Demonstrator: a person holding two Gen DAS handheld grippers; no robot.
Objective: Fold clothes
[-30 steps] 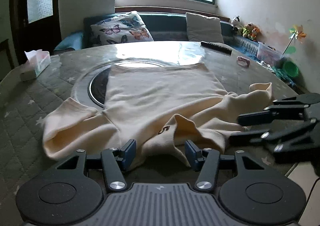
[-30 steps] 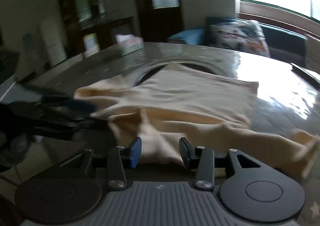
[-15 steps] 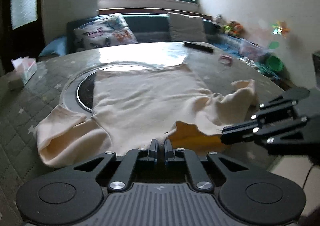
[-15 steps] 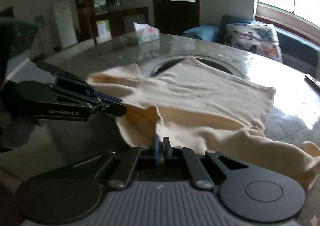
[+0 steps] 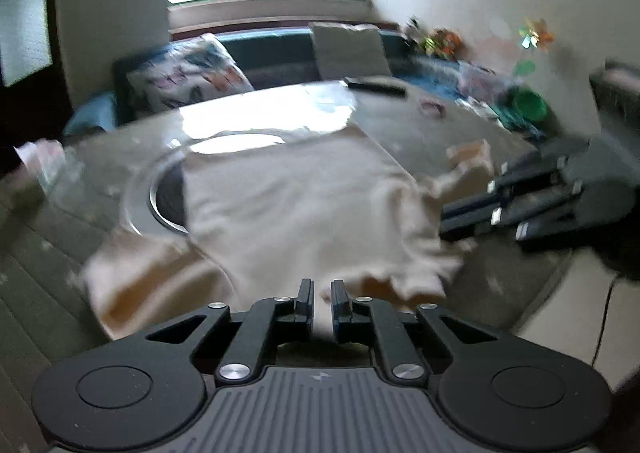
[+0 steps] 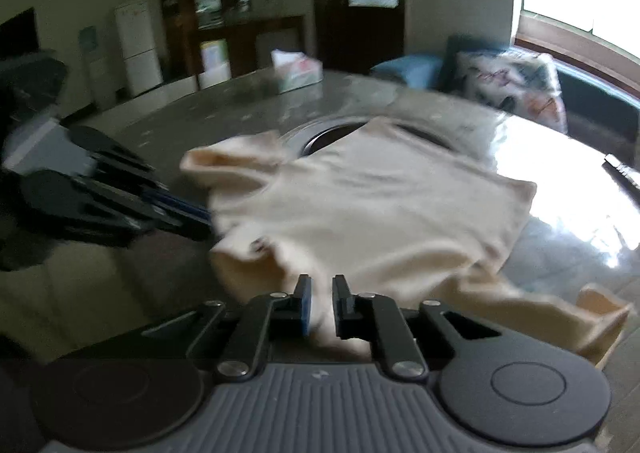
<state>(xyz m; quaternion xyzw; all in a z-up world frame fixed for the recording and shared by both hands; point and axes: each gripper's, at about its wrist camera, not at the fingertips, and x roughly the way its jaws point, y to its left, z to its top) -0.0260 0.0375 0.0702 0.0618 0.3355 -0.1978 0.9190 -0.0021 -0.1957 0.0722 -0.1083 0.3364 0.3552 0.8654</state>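
A cream long-sleeved shirt (image 5: 296, 205) lies on the round glass-topped table (image 5: 420, 129), its hem toward the window. My left gripper (image 5: 321, 295) is shut on the shirt's near edge by the collar and holds it lifted. My right gripper (image 6: 319, 293) is shut on the same near edge of the shirt (image 6: 368, 205), further right. The right gripper shows at the right of the left wrist view (image 5: 472, 217). The left gripper shows at the left of the right wrist view (image 6: 188, 217). One sleeve (image 5: 132, 277) lies bunched at the left, the other (image 6: 560, 313) trails right.
A tissue box (image 6: 298, 71) stands at the table's far left. A black remote (image 5: 374, 87) and a small pink item (image 5: 432, 107) lie at the far right. A sofa with cushions (image 5: 188, 77) runs under the window. The table's near edge is just below the grippers.
Both grippers closed on the shirt's near edge about half a second ago. Since then both have lifted it, and the views are blurred with motion.
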